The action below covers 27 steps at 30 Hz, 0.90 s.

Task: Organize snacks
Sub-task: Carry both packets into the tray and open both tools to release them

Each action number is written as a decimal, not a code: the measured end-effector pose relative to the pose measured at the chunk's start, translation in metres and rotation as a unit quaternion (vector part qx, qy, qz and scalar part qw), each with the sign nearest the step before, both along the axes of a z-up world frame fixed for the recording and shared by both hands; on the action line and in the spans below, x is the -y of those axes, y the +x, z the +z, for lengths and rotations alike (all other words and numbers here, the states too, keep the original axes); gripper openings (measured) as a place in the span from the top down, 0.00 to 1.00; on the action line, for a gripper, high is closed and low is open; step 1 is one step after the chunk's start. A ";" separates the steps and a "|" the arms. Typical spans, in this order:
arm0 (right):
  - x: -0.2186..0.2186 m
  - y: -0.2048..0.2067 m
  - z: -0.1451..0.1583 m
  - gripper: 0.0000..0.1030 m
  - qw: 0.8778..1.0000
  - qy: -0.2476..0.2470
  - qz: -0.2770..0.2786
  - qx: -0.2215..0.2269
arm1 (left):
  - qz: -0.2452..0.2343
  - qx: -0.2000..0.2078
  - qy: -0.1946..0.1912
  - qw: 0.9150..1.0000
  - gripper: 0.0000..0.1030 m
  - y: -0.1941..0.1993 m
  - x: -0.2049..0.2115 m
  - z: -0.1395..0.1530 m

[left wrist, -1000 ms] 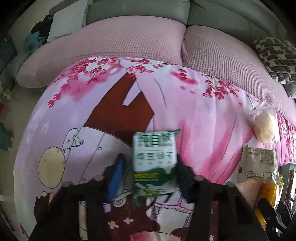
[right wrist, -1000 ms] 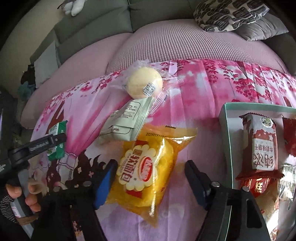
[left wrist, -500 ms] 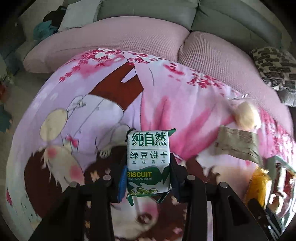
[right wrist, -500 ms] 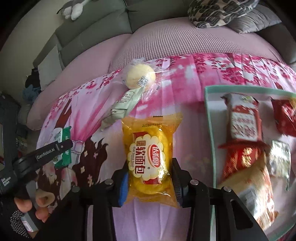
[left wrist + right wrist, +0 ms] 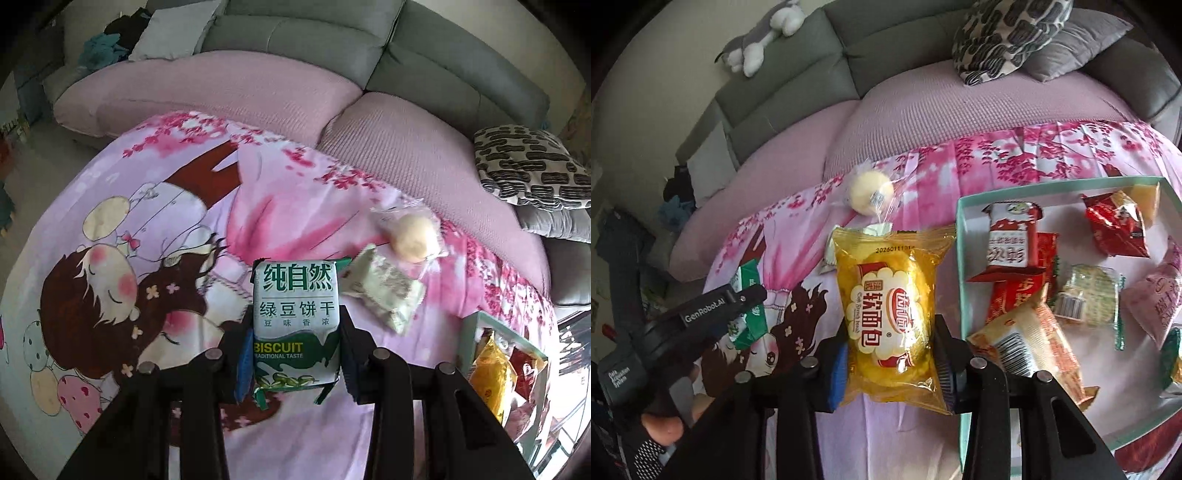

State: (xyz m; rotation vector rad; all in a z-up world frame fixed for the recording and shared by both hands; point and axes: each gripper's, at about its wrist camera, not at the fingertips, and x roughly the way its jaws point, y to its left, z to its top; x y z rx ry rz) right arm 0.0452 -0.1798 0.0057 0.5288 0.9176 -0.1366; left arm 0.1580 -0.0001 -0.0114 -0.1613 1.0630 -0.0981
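Observation:
My left gripper is shut on a green and white biscuit packet, held above the pink cartoon cloth. My right gripper is shut on a yellow soft bread packet, held just left of the teal-rimmed tray. The tray holds several snack packets. A round yellow bun in clear wrap and a pale packet lie on the cloth. The left gripper with its biscuit packet also shows in the right wrist view.
A grey sofa with pink seat covers lies behind the cloth. A patterned cushion sits at the right. A plush toy lies on the sofa back. The tray also shows at the lower right of the left wrist view.
Both grippers closed on their packets and lifted them. The left one moved right with the biscuits. The right one carried the bread toward the tray.

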 end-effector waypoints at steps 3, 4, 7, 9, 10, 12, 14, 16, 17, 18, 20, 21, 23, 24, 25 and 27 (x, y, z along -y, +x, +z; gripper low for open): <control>0.004 0.000 0.002 0.59 1.000 0.003 -0.005 0.004 | -0.017 0.009 0.004 1.000 0.60 -0.004 0.017 0.003; 0.005 0.000 0.002 0.59 1.000 0.006 -0.006 0.003 | -0.022 0.011 0.003 1.000 0.60 -0.005 0.023 0.003; 0.010 -0.002 0.004 0.59 1.000 0.014 -0.009 0.006 | -0.039 0.016 -0.003 0.999 0.60 -0.007 0.039 0.006; 0.015 -0.006 0.009 0.59 1.000 0.014 -0.014 0.013 | -0.048 0.021 -0.006 0.999 0.60 -0.009 0.046 0.009; 0.017 -0.008 0.009 0.59 1.000 0.013 -0.015 0.016 | -0.055 0.025 -0.009 0.998 0.60 -0.011 0.051 0.012; 0.021 -0.013 0.015 0.59 0.999 0.015 -0.021 0.025 | -0.064 0.032 -0.006 0.997 0.60 -0.015 0.058 0.016; 0.024 -0.015 0.019 0.59 0.999 0.014 -0.023 0.032 | -0.074 0.037 -0.007 0.997 0.60 -0.020 0.065 0.020; 0.027 -0.019 0.024 0.59 0.999 0.016 -0.029 0.039 | -0.085 0.041 -0.011 0.995 0.60 -0.024 0.072 0.024; 0.030 -0.020 0.025 0.59 0.999 0.017 -0.030 0.041 | -0.090 0.042 -0.011 0.995 0.60 -0.026 0.075 0.024; 0.034 -0.023 0.027 0.59 0.998 0.020 -0.037 0.043 | -0.094 0.043 -0.011 0.995 0.60 -0.028 0.078 0.025; 0.041 -0.026 0.028 0.59 0.998 0.023 -0.047 0.044 | -0.104 0.045 -0.012 0.993 0.60 -0.032 0.085 0.027; 0.045 -0.028 0.028 0.59 0.997 0.025 -0.052 0.045 | -0.109 0.047 -0.012 0.993 0.60 -0.034 0.089 0.028; 0.055 -0.031 0.029 0.59 0.997 0.029 -0.064 0.045 | -0.120 0.050 -0.012 0.991 0.60 -0.039 0.098 0.030; 0.062 -0.034 0.029 0.59 0.996 0.032 -0.072 0.046 | -0.125 0.051 -0.013 0.991 0.60 -0.041 0.101 0.032; 0.067 -0.037 0.029 0.59 0.995 0.034 -0.079 0.046 | -0.133 0.053 -0.012 0.990 0.60 -0.044 0.107 0.033; 0.083 -0.044 0.029 0.59 0.993 0.038 -0.100 0.047 | -0.150 0.056 -0.011 0.987 0.60 -0.050 0.118 0.035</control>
